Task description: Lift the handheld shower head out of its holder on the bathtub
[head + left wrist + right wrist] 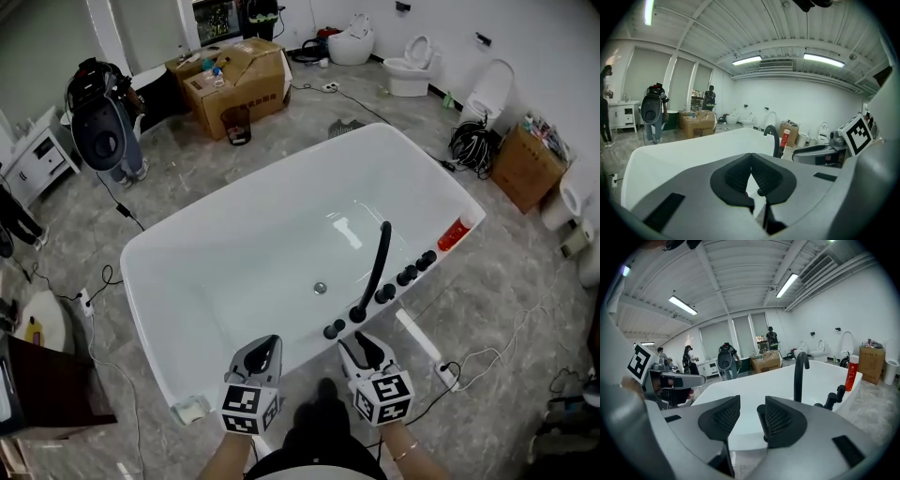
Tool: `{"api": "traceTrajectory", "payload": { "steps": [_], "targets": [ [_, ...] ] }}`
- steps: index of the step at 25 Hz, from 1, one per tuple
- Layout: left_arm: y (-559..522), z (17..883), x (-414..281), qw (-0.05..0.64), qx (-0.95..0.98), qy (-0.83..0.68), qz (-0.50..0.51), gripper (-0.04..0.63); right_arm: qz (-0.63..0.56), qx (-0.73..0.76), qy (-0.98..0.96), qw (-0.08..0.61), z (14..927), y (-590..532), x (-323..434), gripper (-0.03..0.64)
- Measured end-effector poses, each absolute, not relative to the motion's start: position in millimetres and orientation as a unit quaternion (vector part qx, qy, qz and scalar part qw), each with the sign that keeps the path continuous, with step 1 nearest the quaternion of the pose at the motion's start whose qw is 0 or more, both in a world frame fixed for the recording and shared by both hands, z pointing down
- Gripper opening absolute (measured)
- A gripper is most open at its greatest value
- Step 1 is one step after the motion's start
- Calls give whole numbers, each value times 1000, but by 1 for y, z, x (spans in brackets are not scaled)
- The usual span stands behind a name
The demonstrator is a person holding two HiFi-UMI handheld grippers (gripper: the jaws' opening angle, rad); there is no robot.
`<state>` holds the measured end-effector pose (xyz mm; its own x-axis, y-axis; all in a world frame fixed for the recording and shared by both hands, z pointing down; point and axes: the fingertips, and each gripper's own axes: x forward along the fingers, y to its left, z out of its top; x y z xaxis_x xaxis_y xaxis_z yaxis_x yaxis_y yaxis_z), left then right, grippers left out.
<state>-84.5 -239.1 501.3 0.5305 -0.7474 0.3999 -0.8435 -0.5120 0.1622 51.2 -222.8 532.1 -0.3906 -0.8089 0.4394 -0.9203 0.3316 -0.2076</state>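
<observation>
A white bathtub [234, 244] fills the middle of the head view. On its near right rim a tall black curved spout [379, 258] rises from a row of short black fittings [384, 293]; I cannot tell which of them is the handheld shower head. In the right gripper view the spout [800, 376] and two upright fittings [830, 401] stand just ahead to the right. My left gripper [265, 345] hovers at the near rim, its pads [740, 176] meeting with nothing between them. My right gripper [361, 345] is just short of the nearest knob [334, 330], open and empty [749, 416].
A red bottle [453, 234] stands on the rim's far right end. Cardboard boxes [234, 80], toilets [411, 67], a white cabinet [36, 155] and a person with a backpack [103, 122] surround the tub. Cables [473, 361] run over the grey floor.
</observation>
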Motion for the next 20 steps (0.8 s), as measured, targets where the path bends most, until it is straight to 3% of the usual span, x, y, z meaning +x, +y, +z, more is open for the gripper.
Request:
{"api": "traceTrajectory", "payload": {
  "steps": [20],
  "targets": [
    [-299, 562, -68, 200, 836, -485, 161, 20, 222, 480, -829, 181, 620, -304, 54, 189]
  ]
}}
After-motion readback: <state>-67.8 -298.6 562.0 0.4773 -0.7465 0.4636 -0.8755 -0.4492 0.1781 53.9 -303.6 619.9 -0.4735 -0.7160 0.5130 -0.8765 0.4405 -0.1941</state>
